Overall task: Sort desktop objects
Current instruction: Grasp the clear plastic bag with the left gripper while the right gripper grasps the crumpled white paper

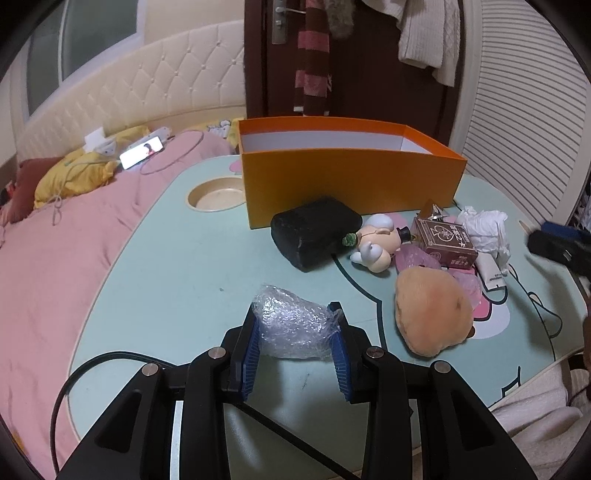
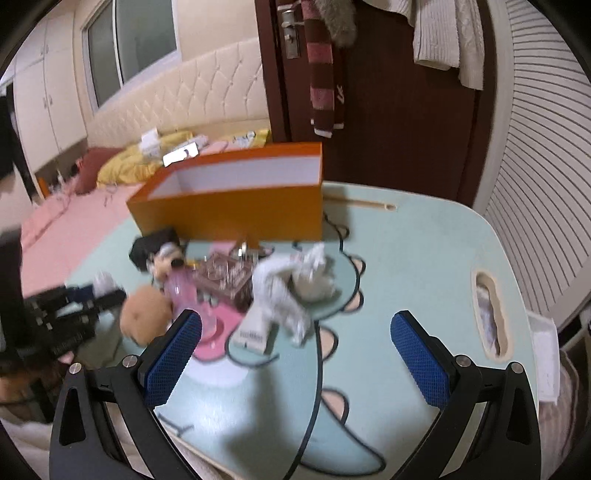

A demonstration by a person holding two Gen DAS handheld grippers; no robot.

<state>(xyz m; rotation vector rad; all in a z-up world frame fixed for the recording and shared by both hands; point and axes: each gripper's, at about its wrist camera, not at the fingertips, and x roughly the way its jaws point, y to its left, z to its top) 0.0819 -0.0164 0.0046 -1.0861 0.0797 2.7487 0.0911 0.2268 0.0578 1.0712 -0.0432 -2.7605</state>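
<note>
Home bedroom. Bed with pink cover (image 1: 55,258) and cream tufted headboard (image 1: 129,96) right beside the worktop (image 1: 177,258), yellow pillow (image 1: 74,177) and a lit phone (image 1: 142,152) lying on the bed. Dark wood door (image 1: 369,55) with a striped scarf (image 1: 312,55) and a knit sweater (image 1: 428,33) hung on it. Worktop is a small mint cartoon-print lap table, cup recess (image 1: 216,194) in one corner

The near left stretch of the mint table (image 1: 177,266) lies bare. Straight ahead the orange box (image 1: 351,177) walls off the far side, with a black pouch (image 1: 314,230), figurine (image 1: 373,240), card box (image 1: 447,240) and crumpled tissue (image 1: 484,225) crowded just before it.
</note>
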